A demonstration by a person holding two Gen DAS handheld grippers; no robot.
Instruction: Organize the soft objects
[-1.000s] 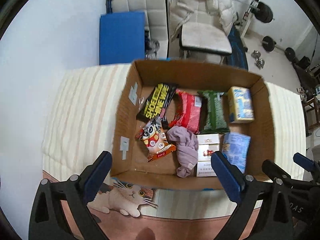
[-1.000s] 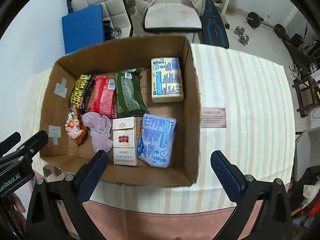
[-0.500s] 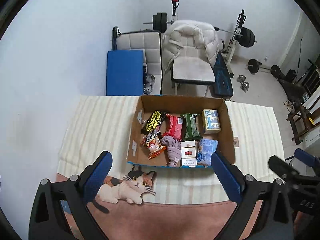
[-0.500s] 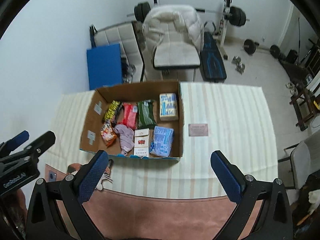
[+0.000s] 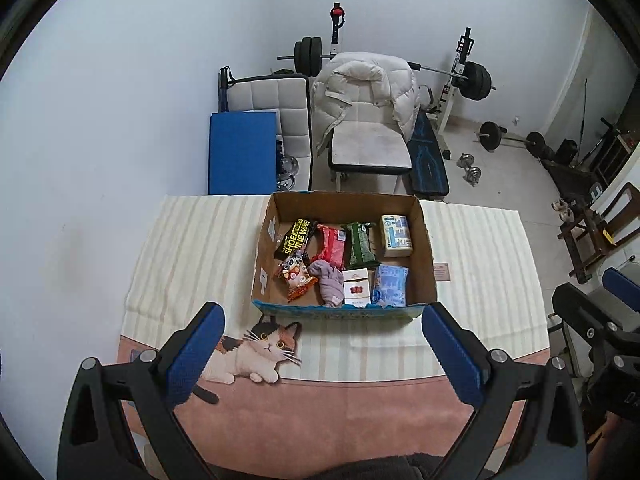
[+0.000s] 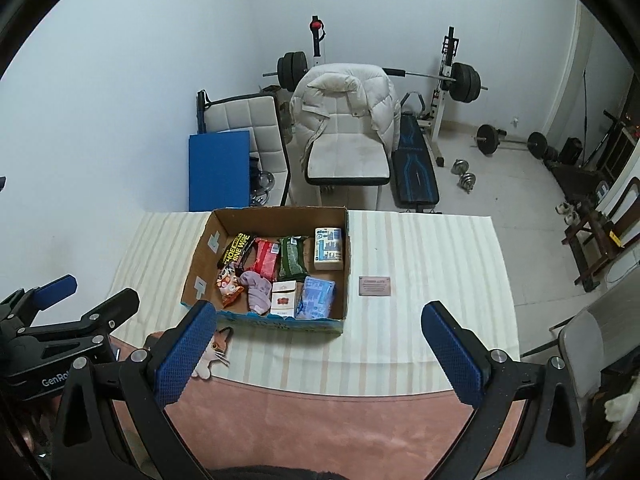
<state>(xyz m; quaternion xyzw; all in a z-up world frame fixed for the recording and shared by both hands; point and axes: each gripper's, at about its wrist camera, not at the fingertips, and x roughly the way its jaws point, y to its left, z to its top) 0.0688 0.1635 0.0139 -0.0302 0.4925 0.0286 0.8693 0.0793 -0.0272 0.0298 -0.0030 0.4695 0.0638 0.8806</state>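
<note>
Both grippers are hovering high above the table, well back from the cardboard box (image 5: 426,248). The left gripper (image 5: 323,354) is holding its jaws wide apart with nothing between them, and the right gripper (image 6: 319,352) is doing the same. Inside the box, a purple cloth (image 5: 329,282) is lying crumpled between a cartoon snack bag (image 5: 295,275) and a white-and-red carton (image 5: 356,291). A blue packet (image 6: 316,298) is sitting at the near right corner, possibly tissues; the print is too small to read.
</note>
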